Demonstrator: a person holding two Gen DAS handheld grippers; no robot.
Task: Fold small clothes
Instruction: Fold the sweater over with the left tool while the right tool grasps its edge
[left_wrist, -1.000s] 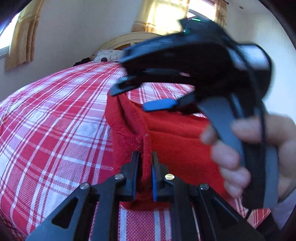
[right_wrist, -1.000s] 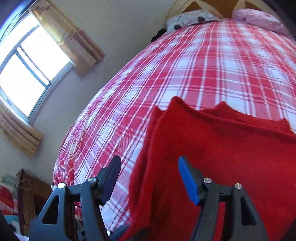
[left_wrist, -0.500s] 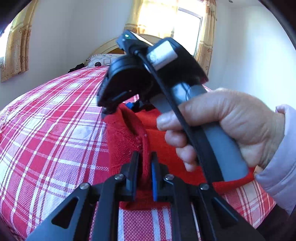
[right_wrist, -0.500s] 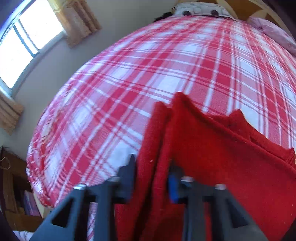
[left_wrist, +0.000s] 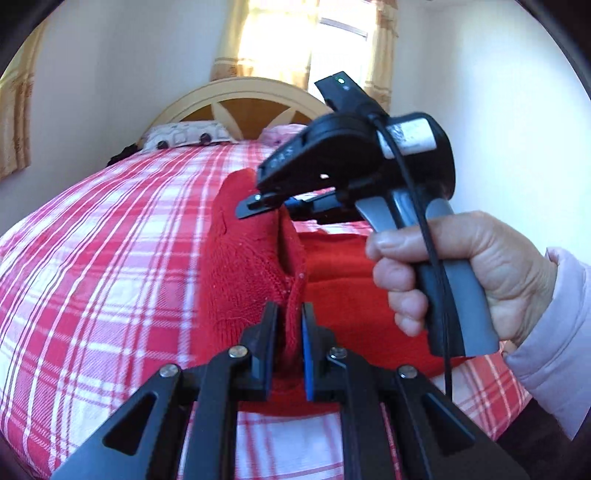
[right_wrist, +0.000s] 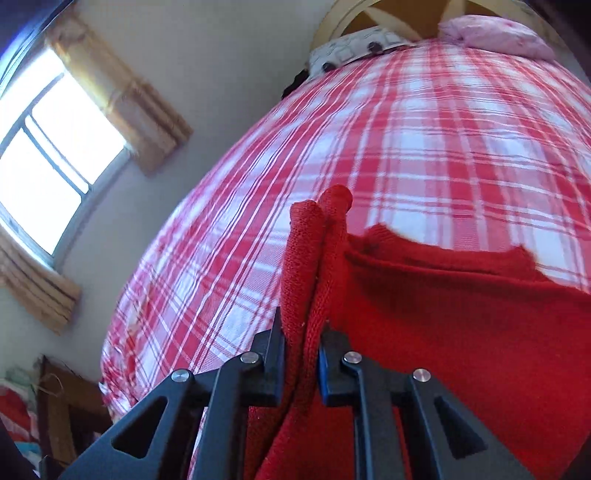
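In the left wrist view, the left gripper (left_wrist: 287, 325) is clamped on a bunched edge of the red knit garment (left_wrist: 243, 273), which lies on the plaid bedspread (left_wrist: 92, 258); the pinch sits close to the hem, so a sideways pull could slide the knit out of the pads. In the right wrist view, the right gripper (right_wrist: 301, 339), its jaws having just been closing, pinches a doubled ridge of the same garment (right_wrist: 461, 314) farther along that edge. Uneven lifting of the two grips could skew the fold or drag the lower layer across the bed.
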